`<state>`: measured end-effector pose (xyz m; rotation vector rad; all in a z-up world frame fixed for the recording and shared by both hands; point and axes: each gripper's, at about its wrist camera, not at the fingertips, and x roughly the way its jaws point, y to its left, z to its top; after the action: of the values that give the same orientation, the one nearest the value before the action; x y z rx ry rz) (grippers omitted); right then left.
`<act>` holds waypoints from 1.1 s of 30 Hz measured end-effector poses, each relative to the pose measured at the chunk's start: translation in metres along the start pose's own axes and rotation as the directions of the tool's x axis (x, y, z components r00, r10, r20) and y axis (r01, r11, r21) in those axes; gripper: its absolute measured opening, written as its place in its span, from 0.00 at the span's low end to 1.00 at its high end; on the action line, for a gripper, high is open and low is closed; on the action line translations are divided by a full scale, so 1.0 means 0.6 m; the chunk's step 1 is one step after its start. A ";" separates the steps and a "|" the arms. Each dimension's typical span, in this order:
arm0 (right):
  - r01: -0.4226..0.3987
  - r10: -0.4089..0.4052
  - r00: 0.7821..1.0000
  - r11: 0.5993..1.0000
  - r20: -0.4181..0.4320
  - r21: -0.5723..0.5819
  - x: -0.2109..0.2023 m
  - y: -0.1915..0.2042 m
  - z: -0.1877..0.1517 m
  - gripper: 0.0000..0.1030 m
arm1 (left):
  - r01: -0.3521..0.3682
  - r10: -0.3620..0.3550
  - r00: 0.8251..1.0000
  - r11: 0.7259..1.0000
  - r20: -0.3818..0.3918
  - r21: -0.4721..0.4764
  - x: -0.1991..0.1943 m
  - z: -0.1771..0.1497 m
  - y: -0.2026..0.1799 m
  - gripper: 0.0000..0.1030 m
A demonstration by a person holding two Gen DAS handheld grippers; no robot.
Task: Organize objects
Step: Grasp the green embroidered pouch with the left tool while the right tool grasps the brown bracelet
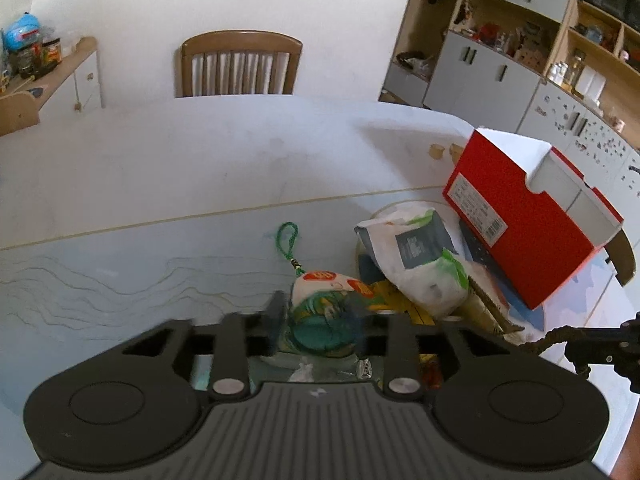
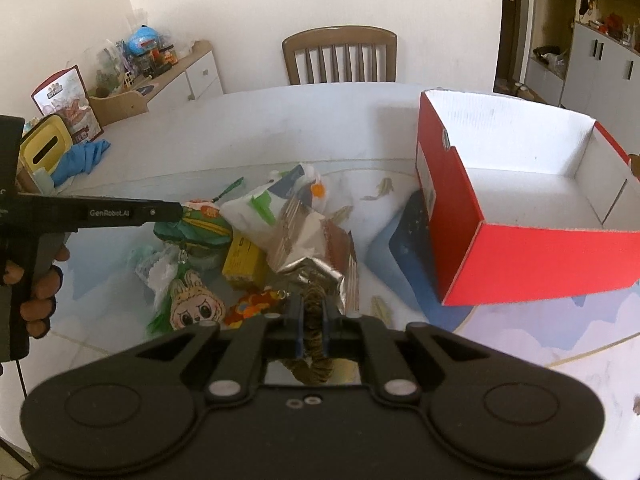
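Note:
A pile of small items lies on the round table (image 1: pixel 160 200). In it are a green and white pouch (image 1: pixel 320 300) with a green cord, a white-green packet (image 1: pixel 416 256), a silver foil bag (image 2: pixel 308 240), a yellow box (image 2: pixel 242 260) and a bunny-eared plush charm (image 2: pixel 196 308). My left gripper (image 1: pixel 316 312) has its fingers against both sides of the pouch. My right gripper (image 2: pixel 312 308) is shut on a brown braided cord (image 2: pixel 314 364). The red shoe box (image 2: pixel 540 256) stands open to the right, its white inside bare.
A wooden chair (image 2: pixel 340 56) stands behind the table. A yellow tissue box (image 2: pixel 44 144) and a blue cloth (image 2: pixel 80 160) lie at the left. A person's hand (image 2: pixel 40 280) holds the left gripper's handle. A sideboard (image 1: pixel 48 72) and shelves (image 1: pixel 520 40) line the walls.

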<state>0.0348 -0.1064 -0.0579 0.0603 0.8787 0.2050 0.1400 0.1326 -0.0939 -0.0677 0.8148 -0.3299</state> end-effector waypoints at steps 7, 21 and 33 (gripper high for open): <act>0.007 -0.007 1.000 1.000 -0.011 0.005 -0.003 0.003 -0.008 0.07 | -0.016 0.016 1.000 0.997 -0.006 0.079 0.024 -0.004 -0.016 0.81; 0.019 -0.020 0.999 1.000 -0.026 -0.012 -0.001 0.013 -0.010 0.07 | -0.013 0.016 1.000 0.979 -0.014 0.205 0.049 -0.012 -0.033 0.69; -0.004 0.005 0.999 1.000 0.052 -0.023 -0.037 0.009 0.023 0.07 | -0.024 0.021 1.000 0.990 0.018 0.142 -0.011 0.013 -0.014 0.63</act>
<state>0.0309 -0.1053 -0.0318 0.0466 0.8241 0.2168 0.1392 0.1263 -0.0821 0.0718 0.7734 -0.3646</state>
